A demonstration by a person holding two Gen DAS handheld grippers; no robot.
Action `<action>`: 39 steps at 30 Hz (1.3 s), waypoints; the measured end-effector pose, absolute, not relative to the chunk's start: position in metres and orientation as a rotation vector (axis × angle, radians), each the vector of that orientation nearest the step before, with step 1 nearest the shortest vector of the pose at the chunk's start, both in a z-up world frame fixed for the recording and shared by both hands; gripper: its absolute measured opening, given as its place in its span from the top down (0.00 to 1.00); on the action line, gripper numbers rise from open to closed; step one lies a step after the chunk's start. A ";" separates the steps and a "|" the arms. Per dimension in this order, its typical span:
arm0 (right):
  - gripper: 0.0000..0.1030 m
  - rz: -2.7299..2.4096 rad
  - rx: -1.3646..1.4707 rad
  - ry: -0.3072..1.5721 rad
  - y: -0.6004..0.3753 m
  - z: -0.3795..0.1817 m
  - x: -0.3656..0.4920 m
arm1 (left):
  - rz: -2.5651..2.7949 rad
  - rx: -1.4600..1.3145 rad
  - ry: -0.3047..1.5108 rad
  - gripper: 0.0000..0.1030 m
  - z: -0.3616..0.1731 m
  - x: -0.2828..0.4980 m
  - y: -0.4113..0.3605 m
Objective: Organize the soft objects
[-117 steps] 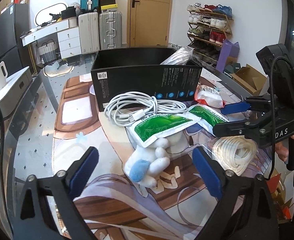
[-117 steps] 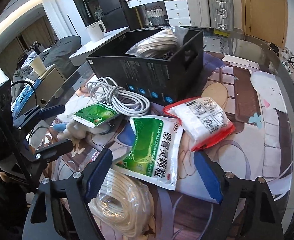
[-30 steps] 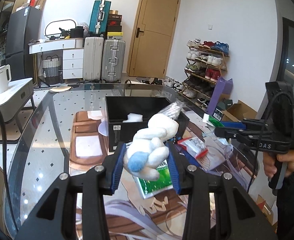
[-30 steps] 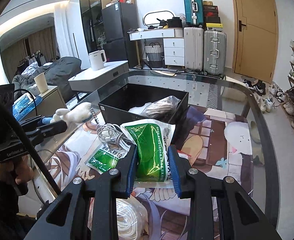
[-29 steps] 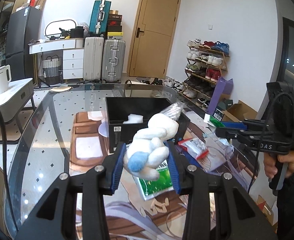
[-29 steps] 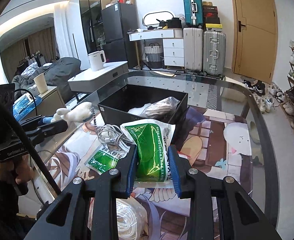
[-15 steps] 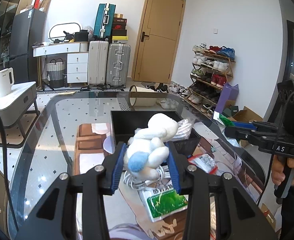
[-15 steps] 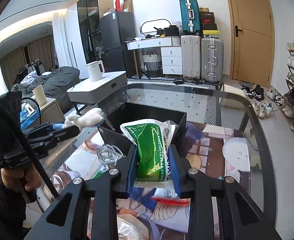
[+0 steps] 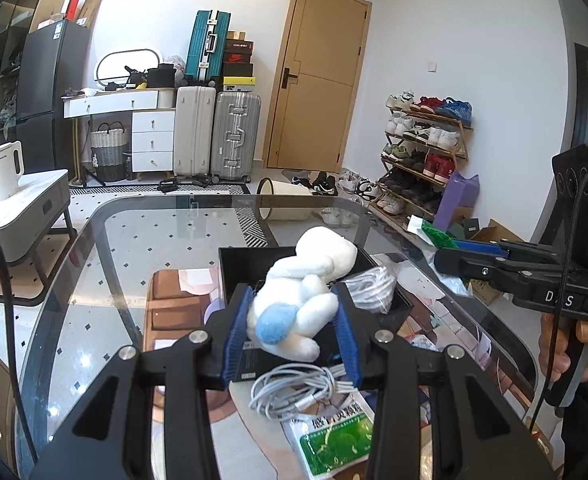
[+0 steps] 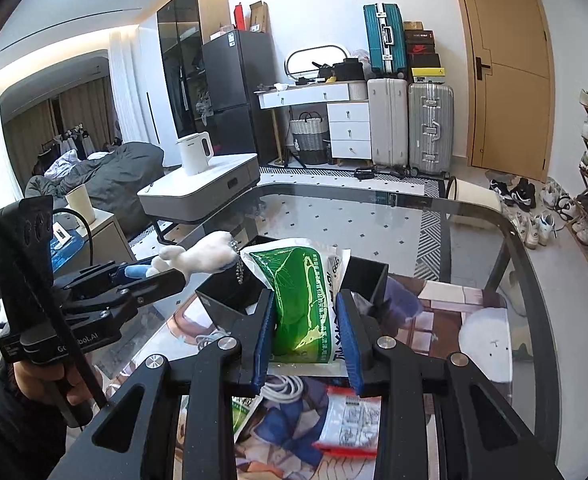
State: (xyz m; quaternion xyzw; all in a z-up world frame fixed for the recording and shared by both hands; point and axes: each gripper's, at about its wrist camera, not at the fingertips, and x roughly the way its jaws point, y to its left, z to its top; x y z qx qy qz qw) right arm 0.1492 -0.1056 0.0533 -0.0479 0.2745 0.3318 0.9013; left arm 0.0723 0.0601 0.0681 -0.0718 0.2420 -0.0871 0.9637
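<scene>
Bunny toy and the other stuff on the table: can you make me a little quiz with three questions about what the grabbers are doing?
1. True or false: the left gripper is shut on the bunny toy.
2. What does the right gripper hold? A) a red pouch B) a green bag C) a white cable
3. Fill in: both held things hang near the black ____.

Key
1. True; its pads squeeze the toy.
2. B, the green bag. The red pouch and white cable lie on the table.
3. Box.
</scene>
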 end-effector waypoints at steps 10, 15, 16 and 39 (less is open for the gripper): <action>0.70 0.693 -0.107 0.574 -0.091 0.058 0.170 | -0.164 -0.137 0.493 0.62 0.070 0.095 0.062; 0.70 0.699 -0.107 0.588 -0.083 0.057 0.183 | -0.160 -0.138 0.499 0.62 0.069 0.108 0.063; 0.70 0.701 -0.109 0.589 -0.081 0.057 0.185 | -0.160 -0.139 0.500 0.62 0.068 0.110 0.063; 0.70 0.718 -0.165 0.668 -0.048 0.033 0.236 | -0.153 -0.104 0.577 0.62 0.042 0.154 0.049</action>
